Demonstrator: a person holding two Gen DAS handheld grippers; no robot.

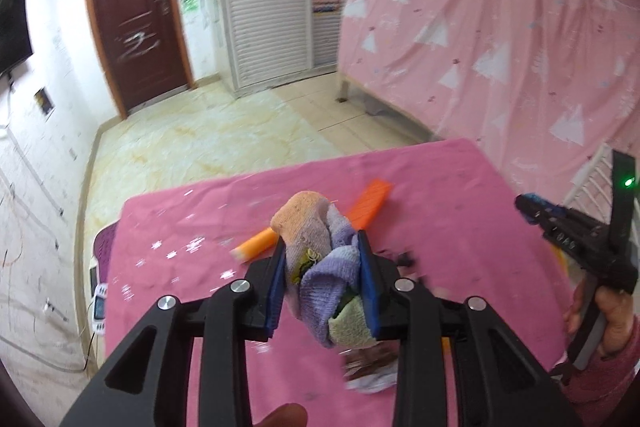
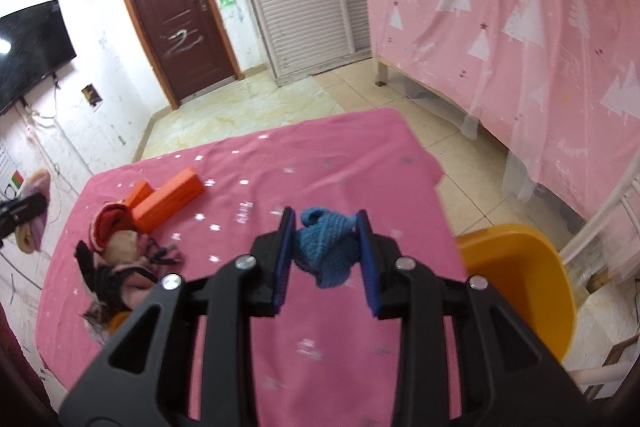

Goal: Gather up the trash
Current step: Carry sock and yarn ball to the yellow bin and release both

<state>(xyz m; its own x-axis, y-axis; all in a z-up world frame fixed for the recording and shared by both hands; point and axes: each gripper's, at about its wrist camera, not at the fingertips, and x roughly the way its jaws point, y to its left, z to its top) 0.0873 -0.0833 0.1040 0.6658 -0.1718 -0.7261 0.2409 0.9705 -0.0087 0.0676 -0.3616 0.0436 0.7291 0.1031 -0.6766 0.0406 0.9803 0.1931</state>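
The desk (image 2: 320, 163), spread with a pink star-print cloth, took up most of what I could see, and beside its right edge stood the one container in view, a yellow bin (image 2: 520, 287). What I could see of its inside looked bare, though the bottom was hidden from where I stood.

The biggest risk, I judged, lay with the heap still on the desk: a tangle of dark and red knitted pieces (image 2: 116, 259) lay touching the two orange blocks (image 2: 168, 199). A careless grab there could drag a block along or shove it off the edge.

The left gripper (image 1: 322, 279) was clamped on a bundled sock striped in peach, lilac and green (image 1: 316, 267), held clear above the cloth. Much of the bundle bulged beyond the pads (image 1: 276, 291) above and below, so a quick swing might work it loose; it would drop back onto the desk, nothing worse. That load also sat well away from the bin, with the other hand's tool between.

The right gripper (image 2: 325, 259) was closed on a small blue knitted piece (image 2: 326, 251), pinched near its middle with a loose end hanging below. It hung over the cloth near the bin, and let go too soon, I thought, it would miss the rim and land on the desk or the floor.
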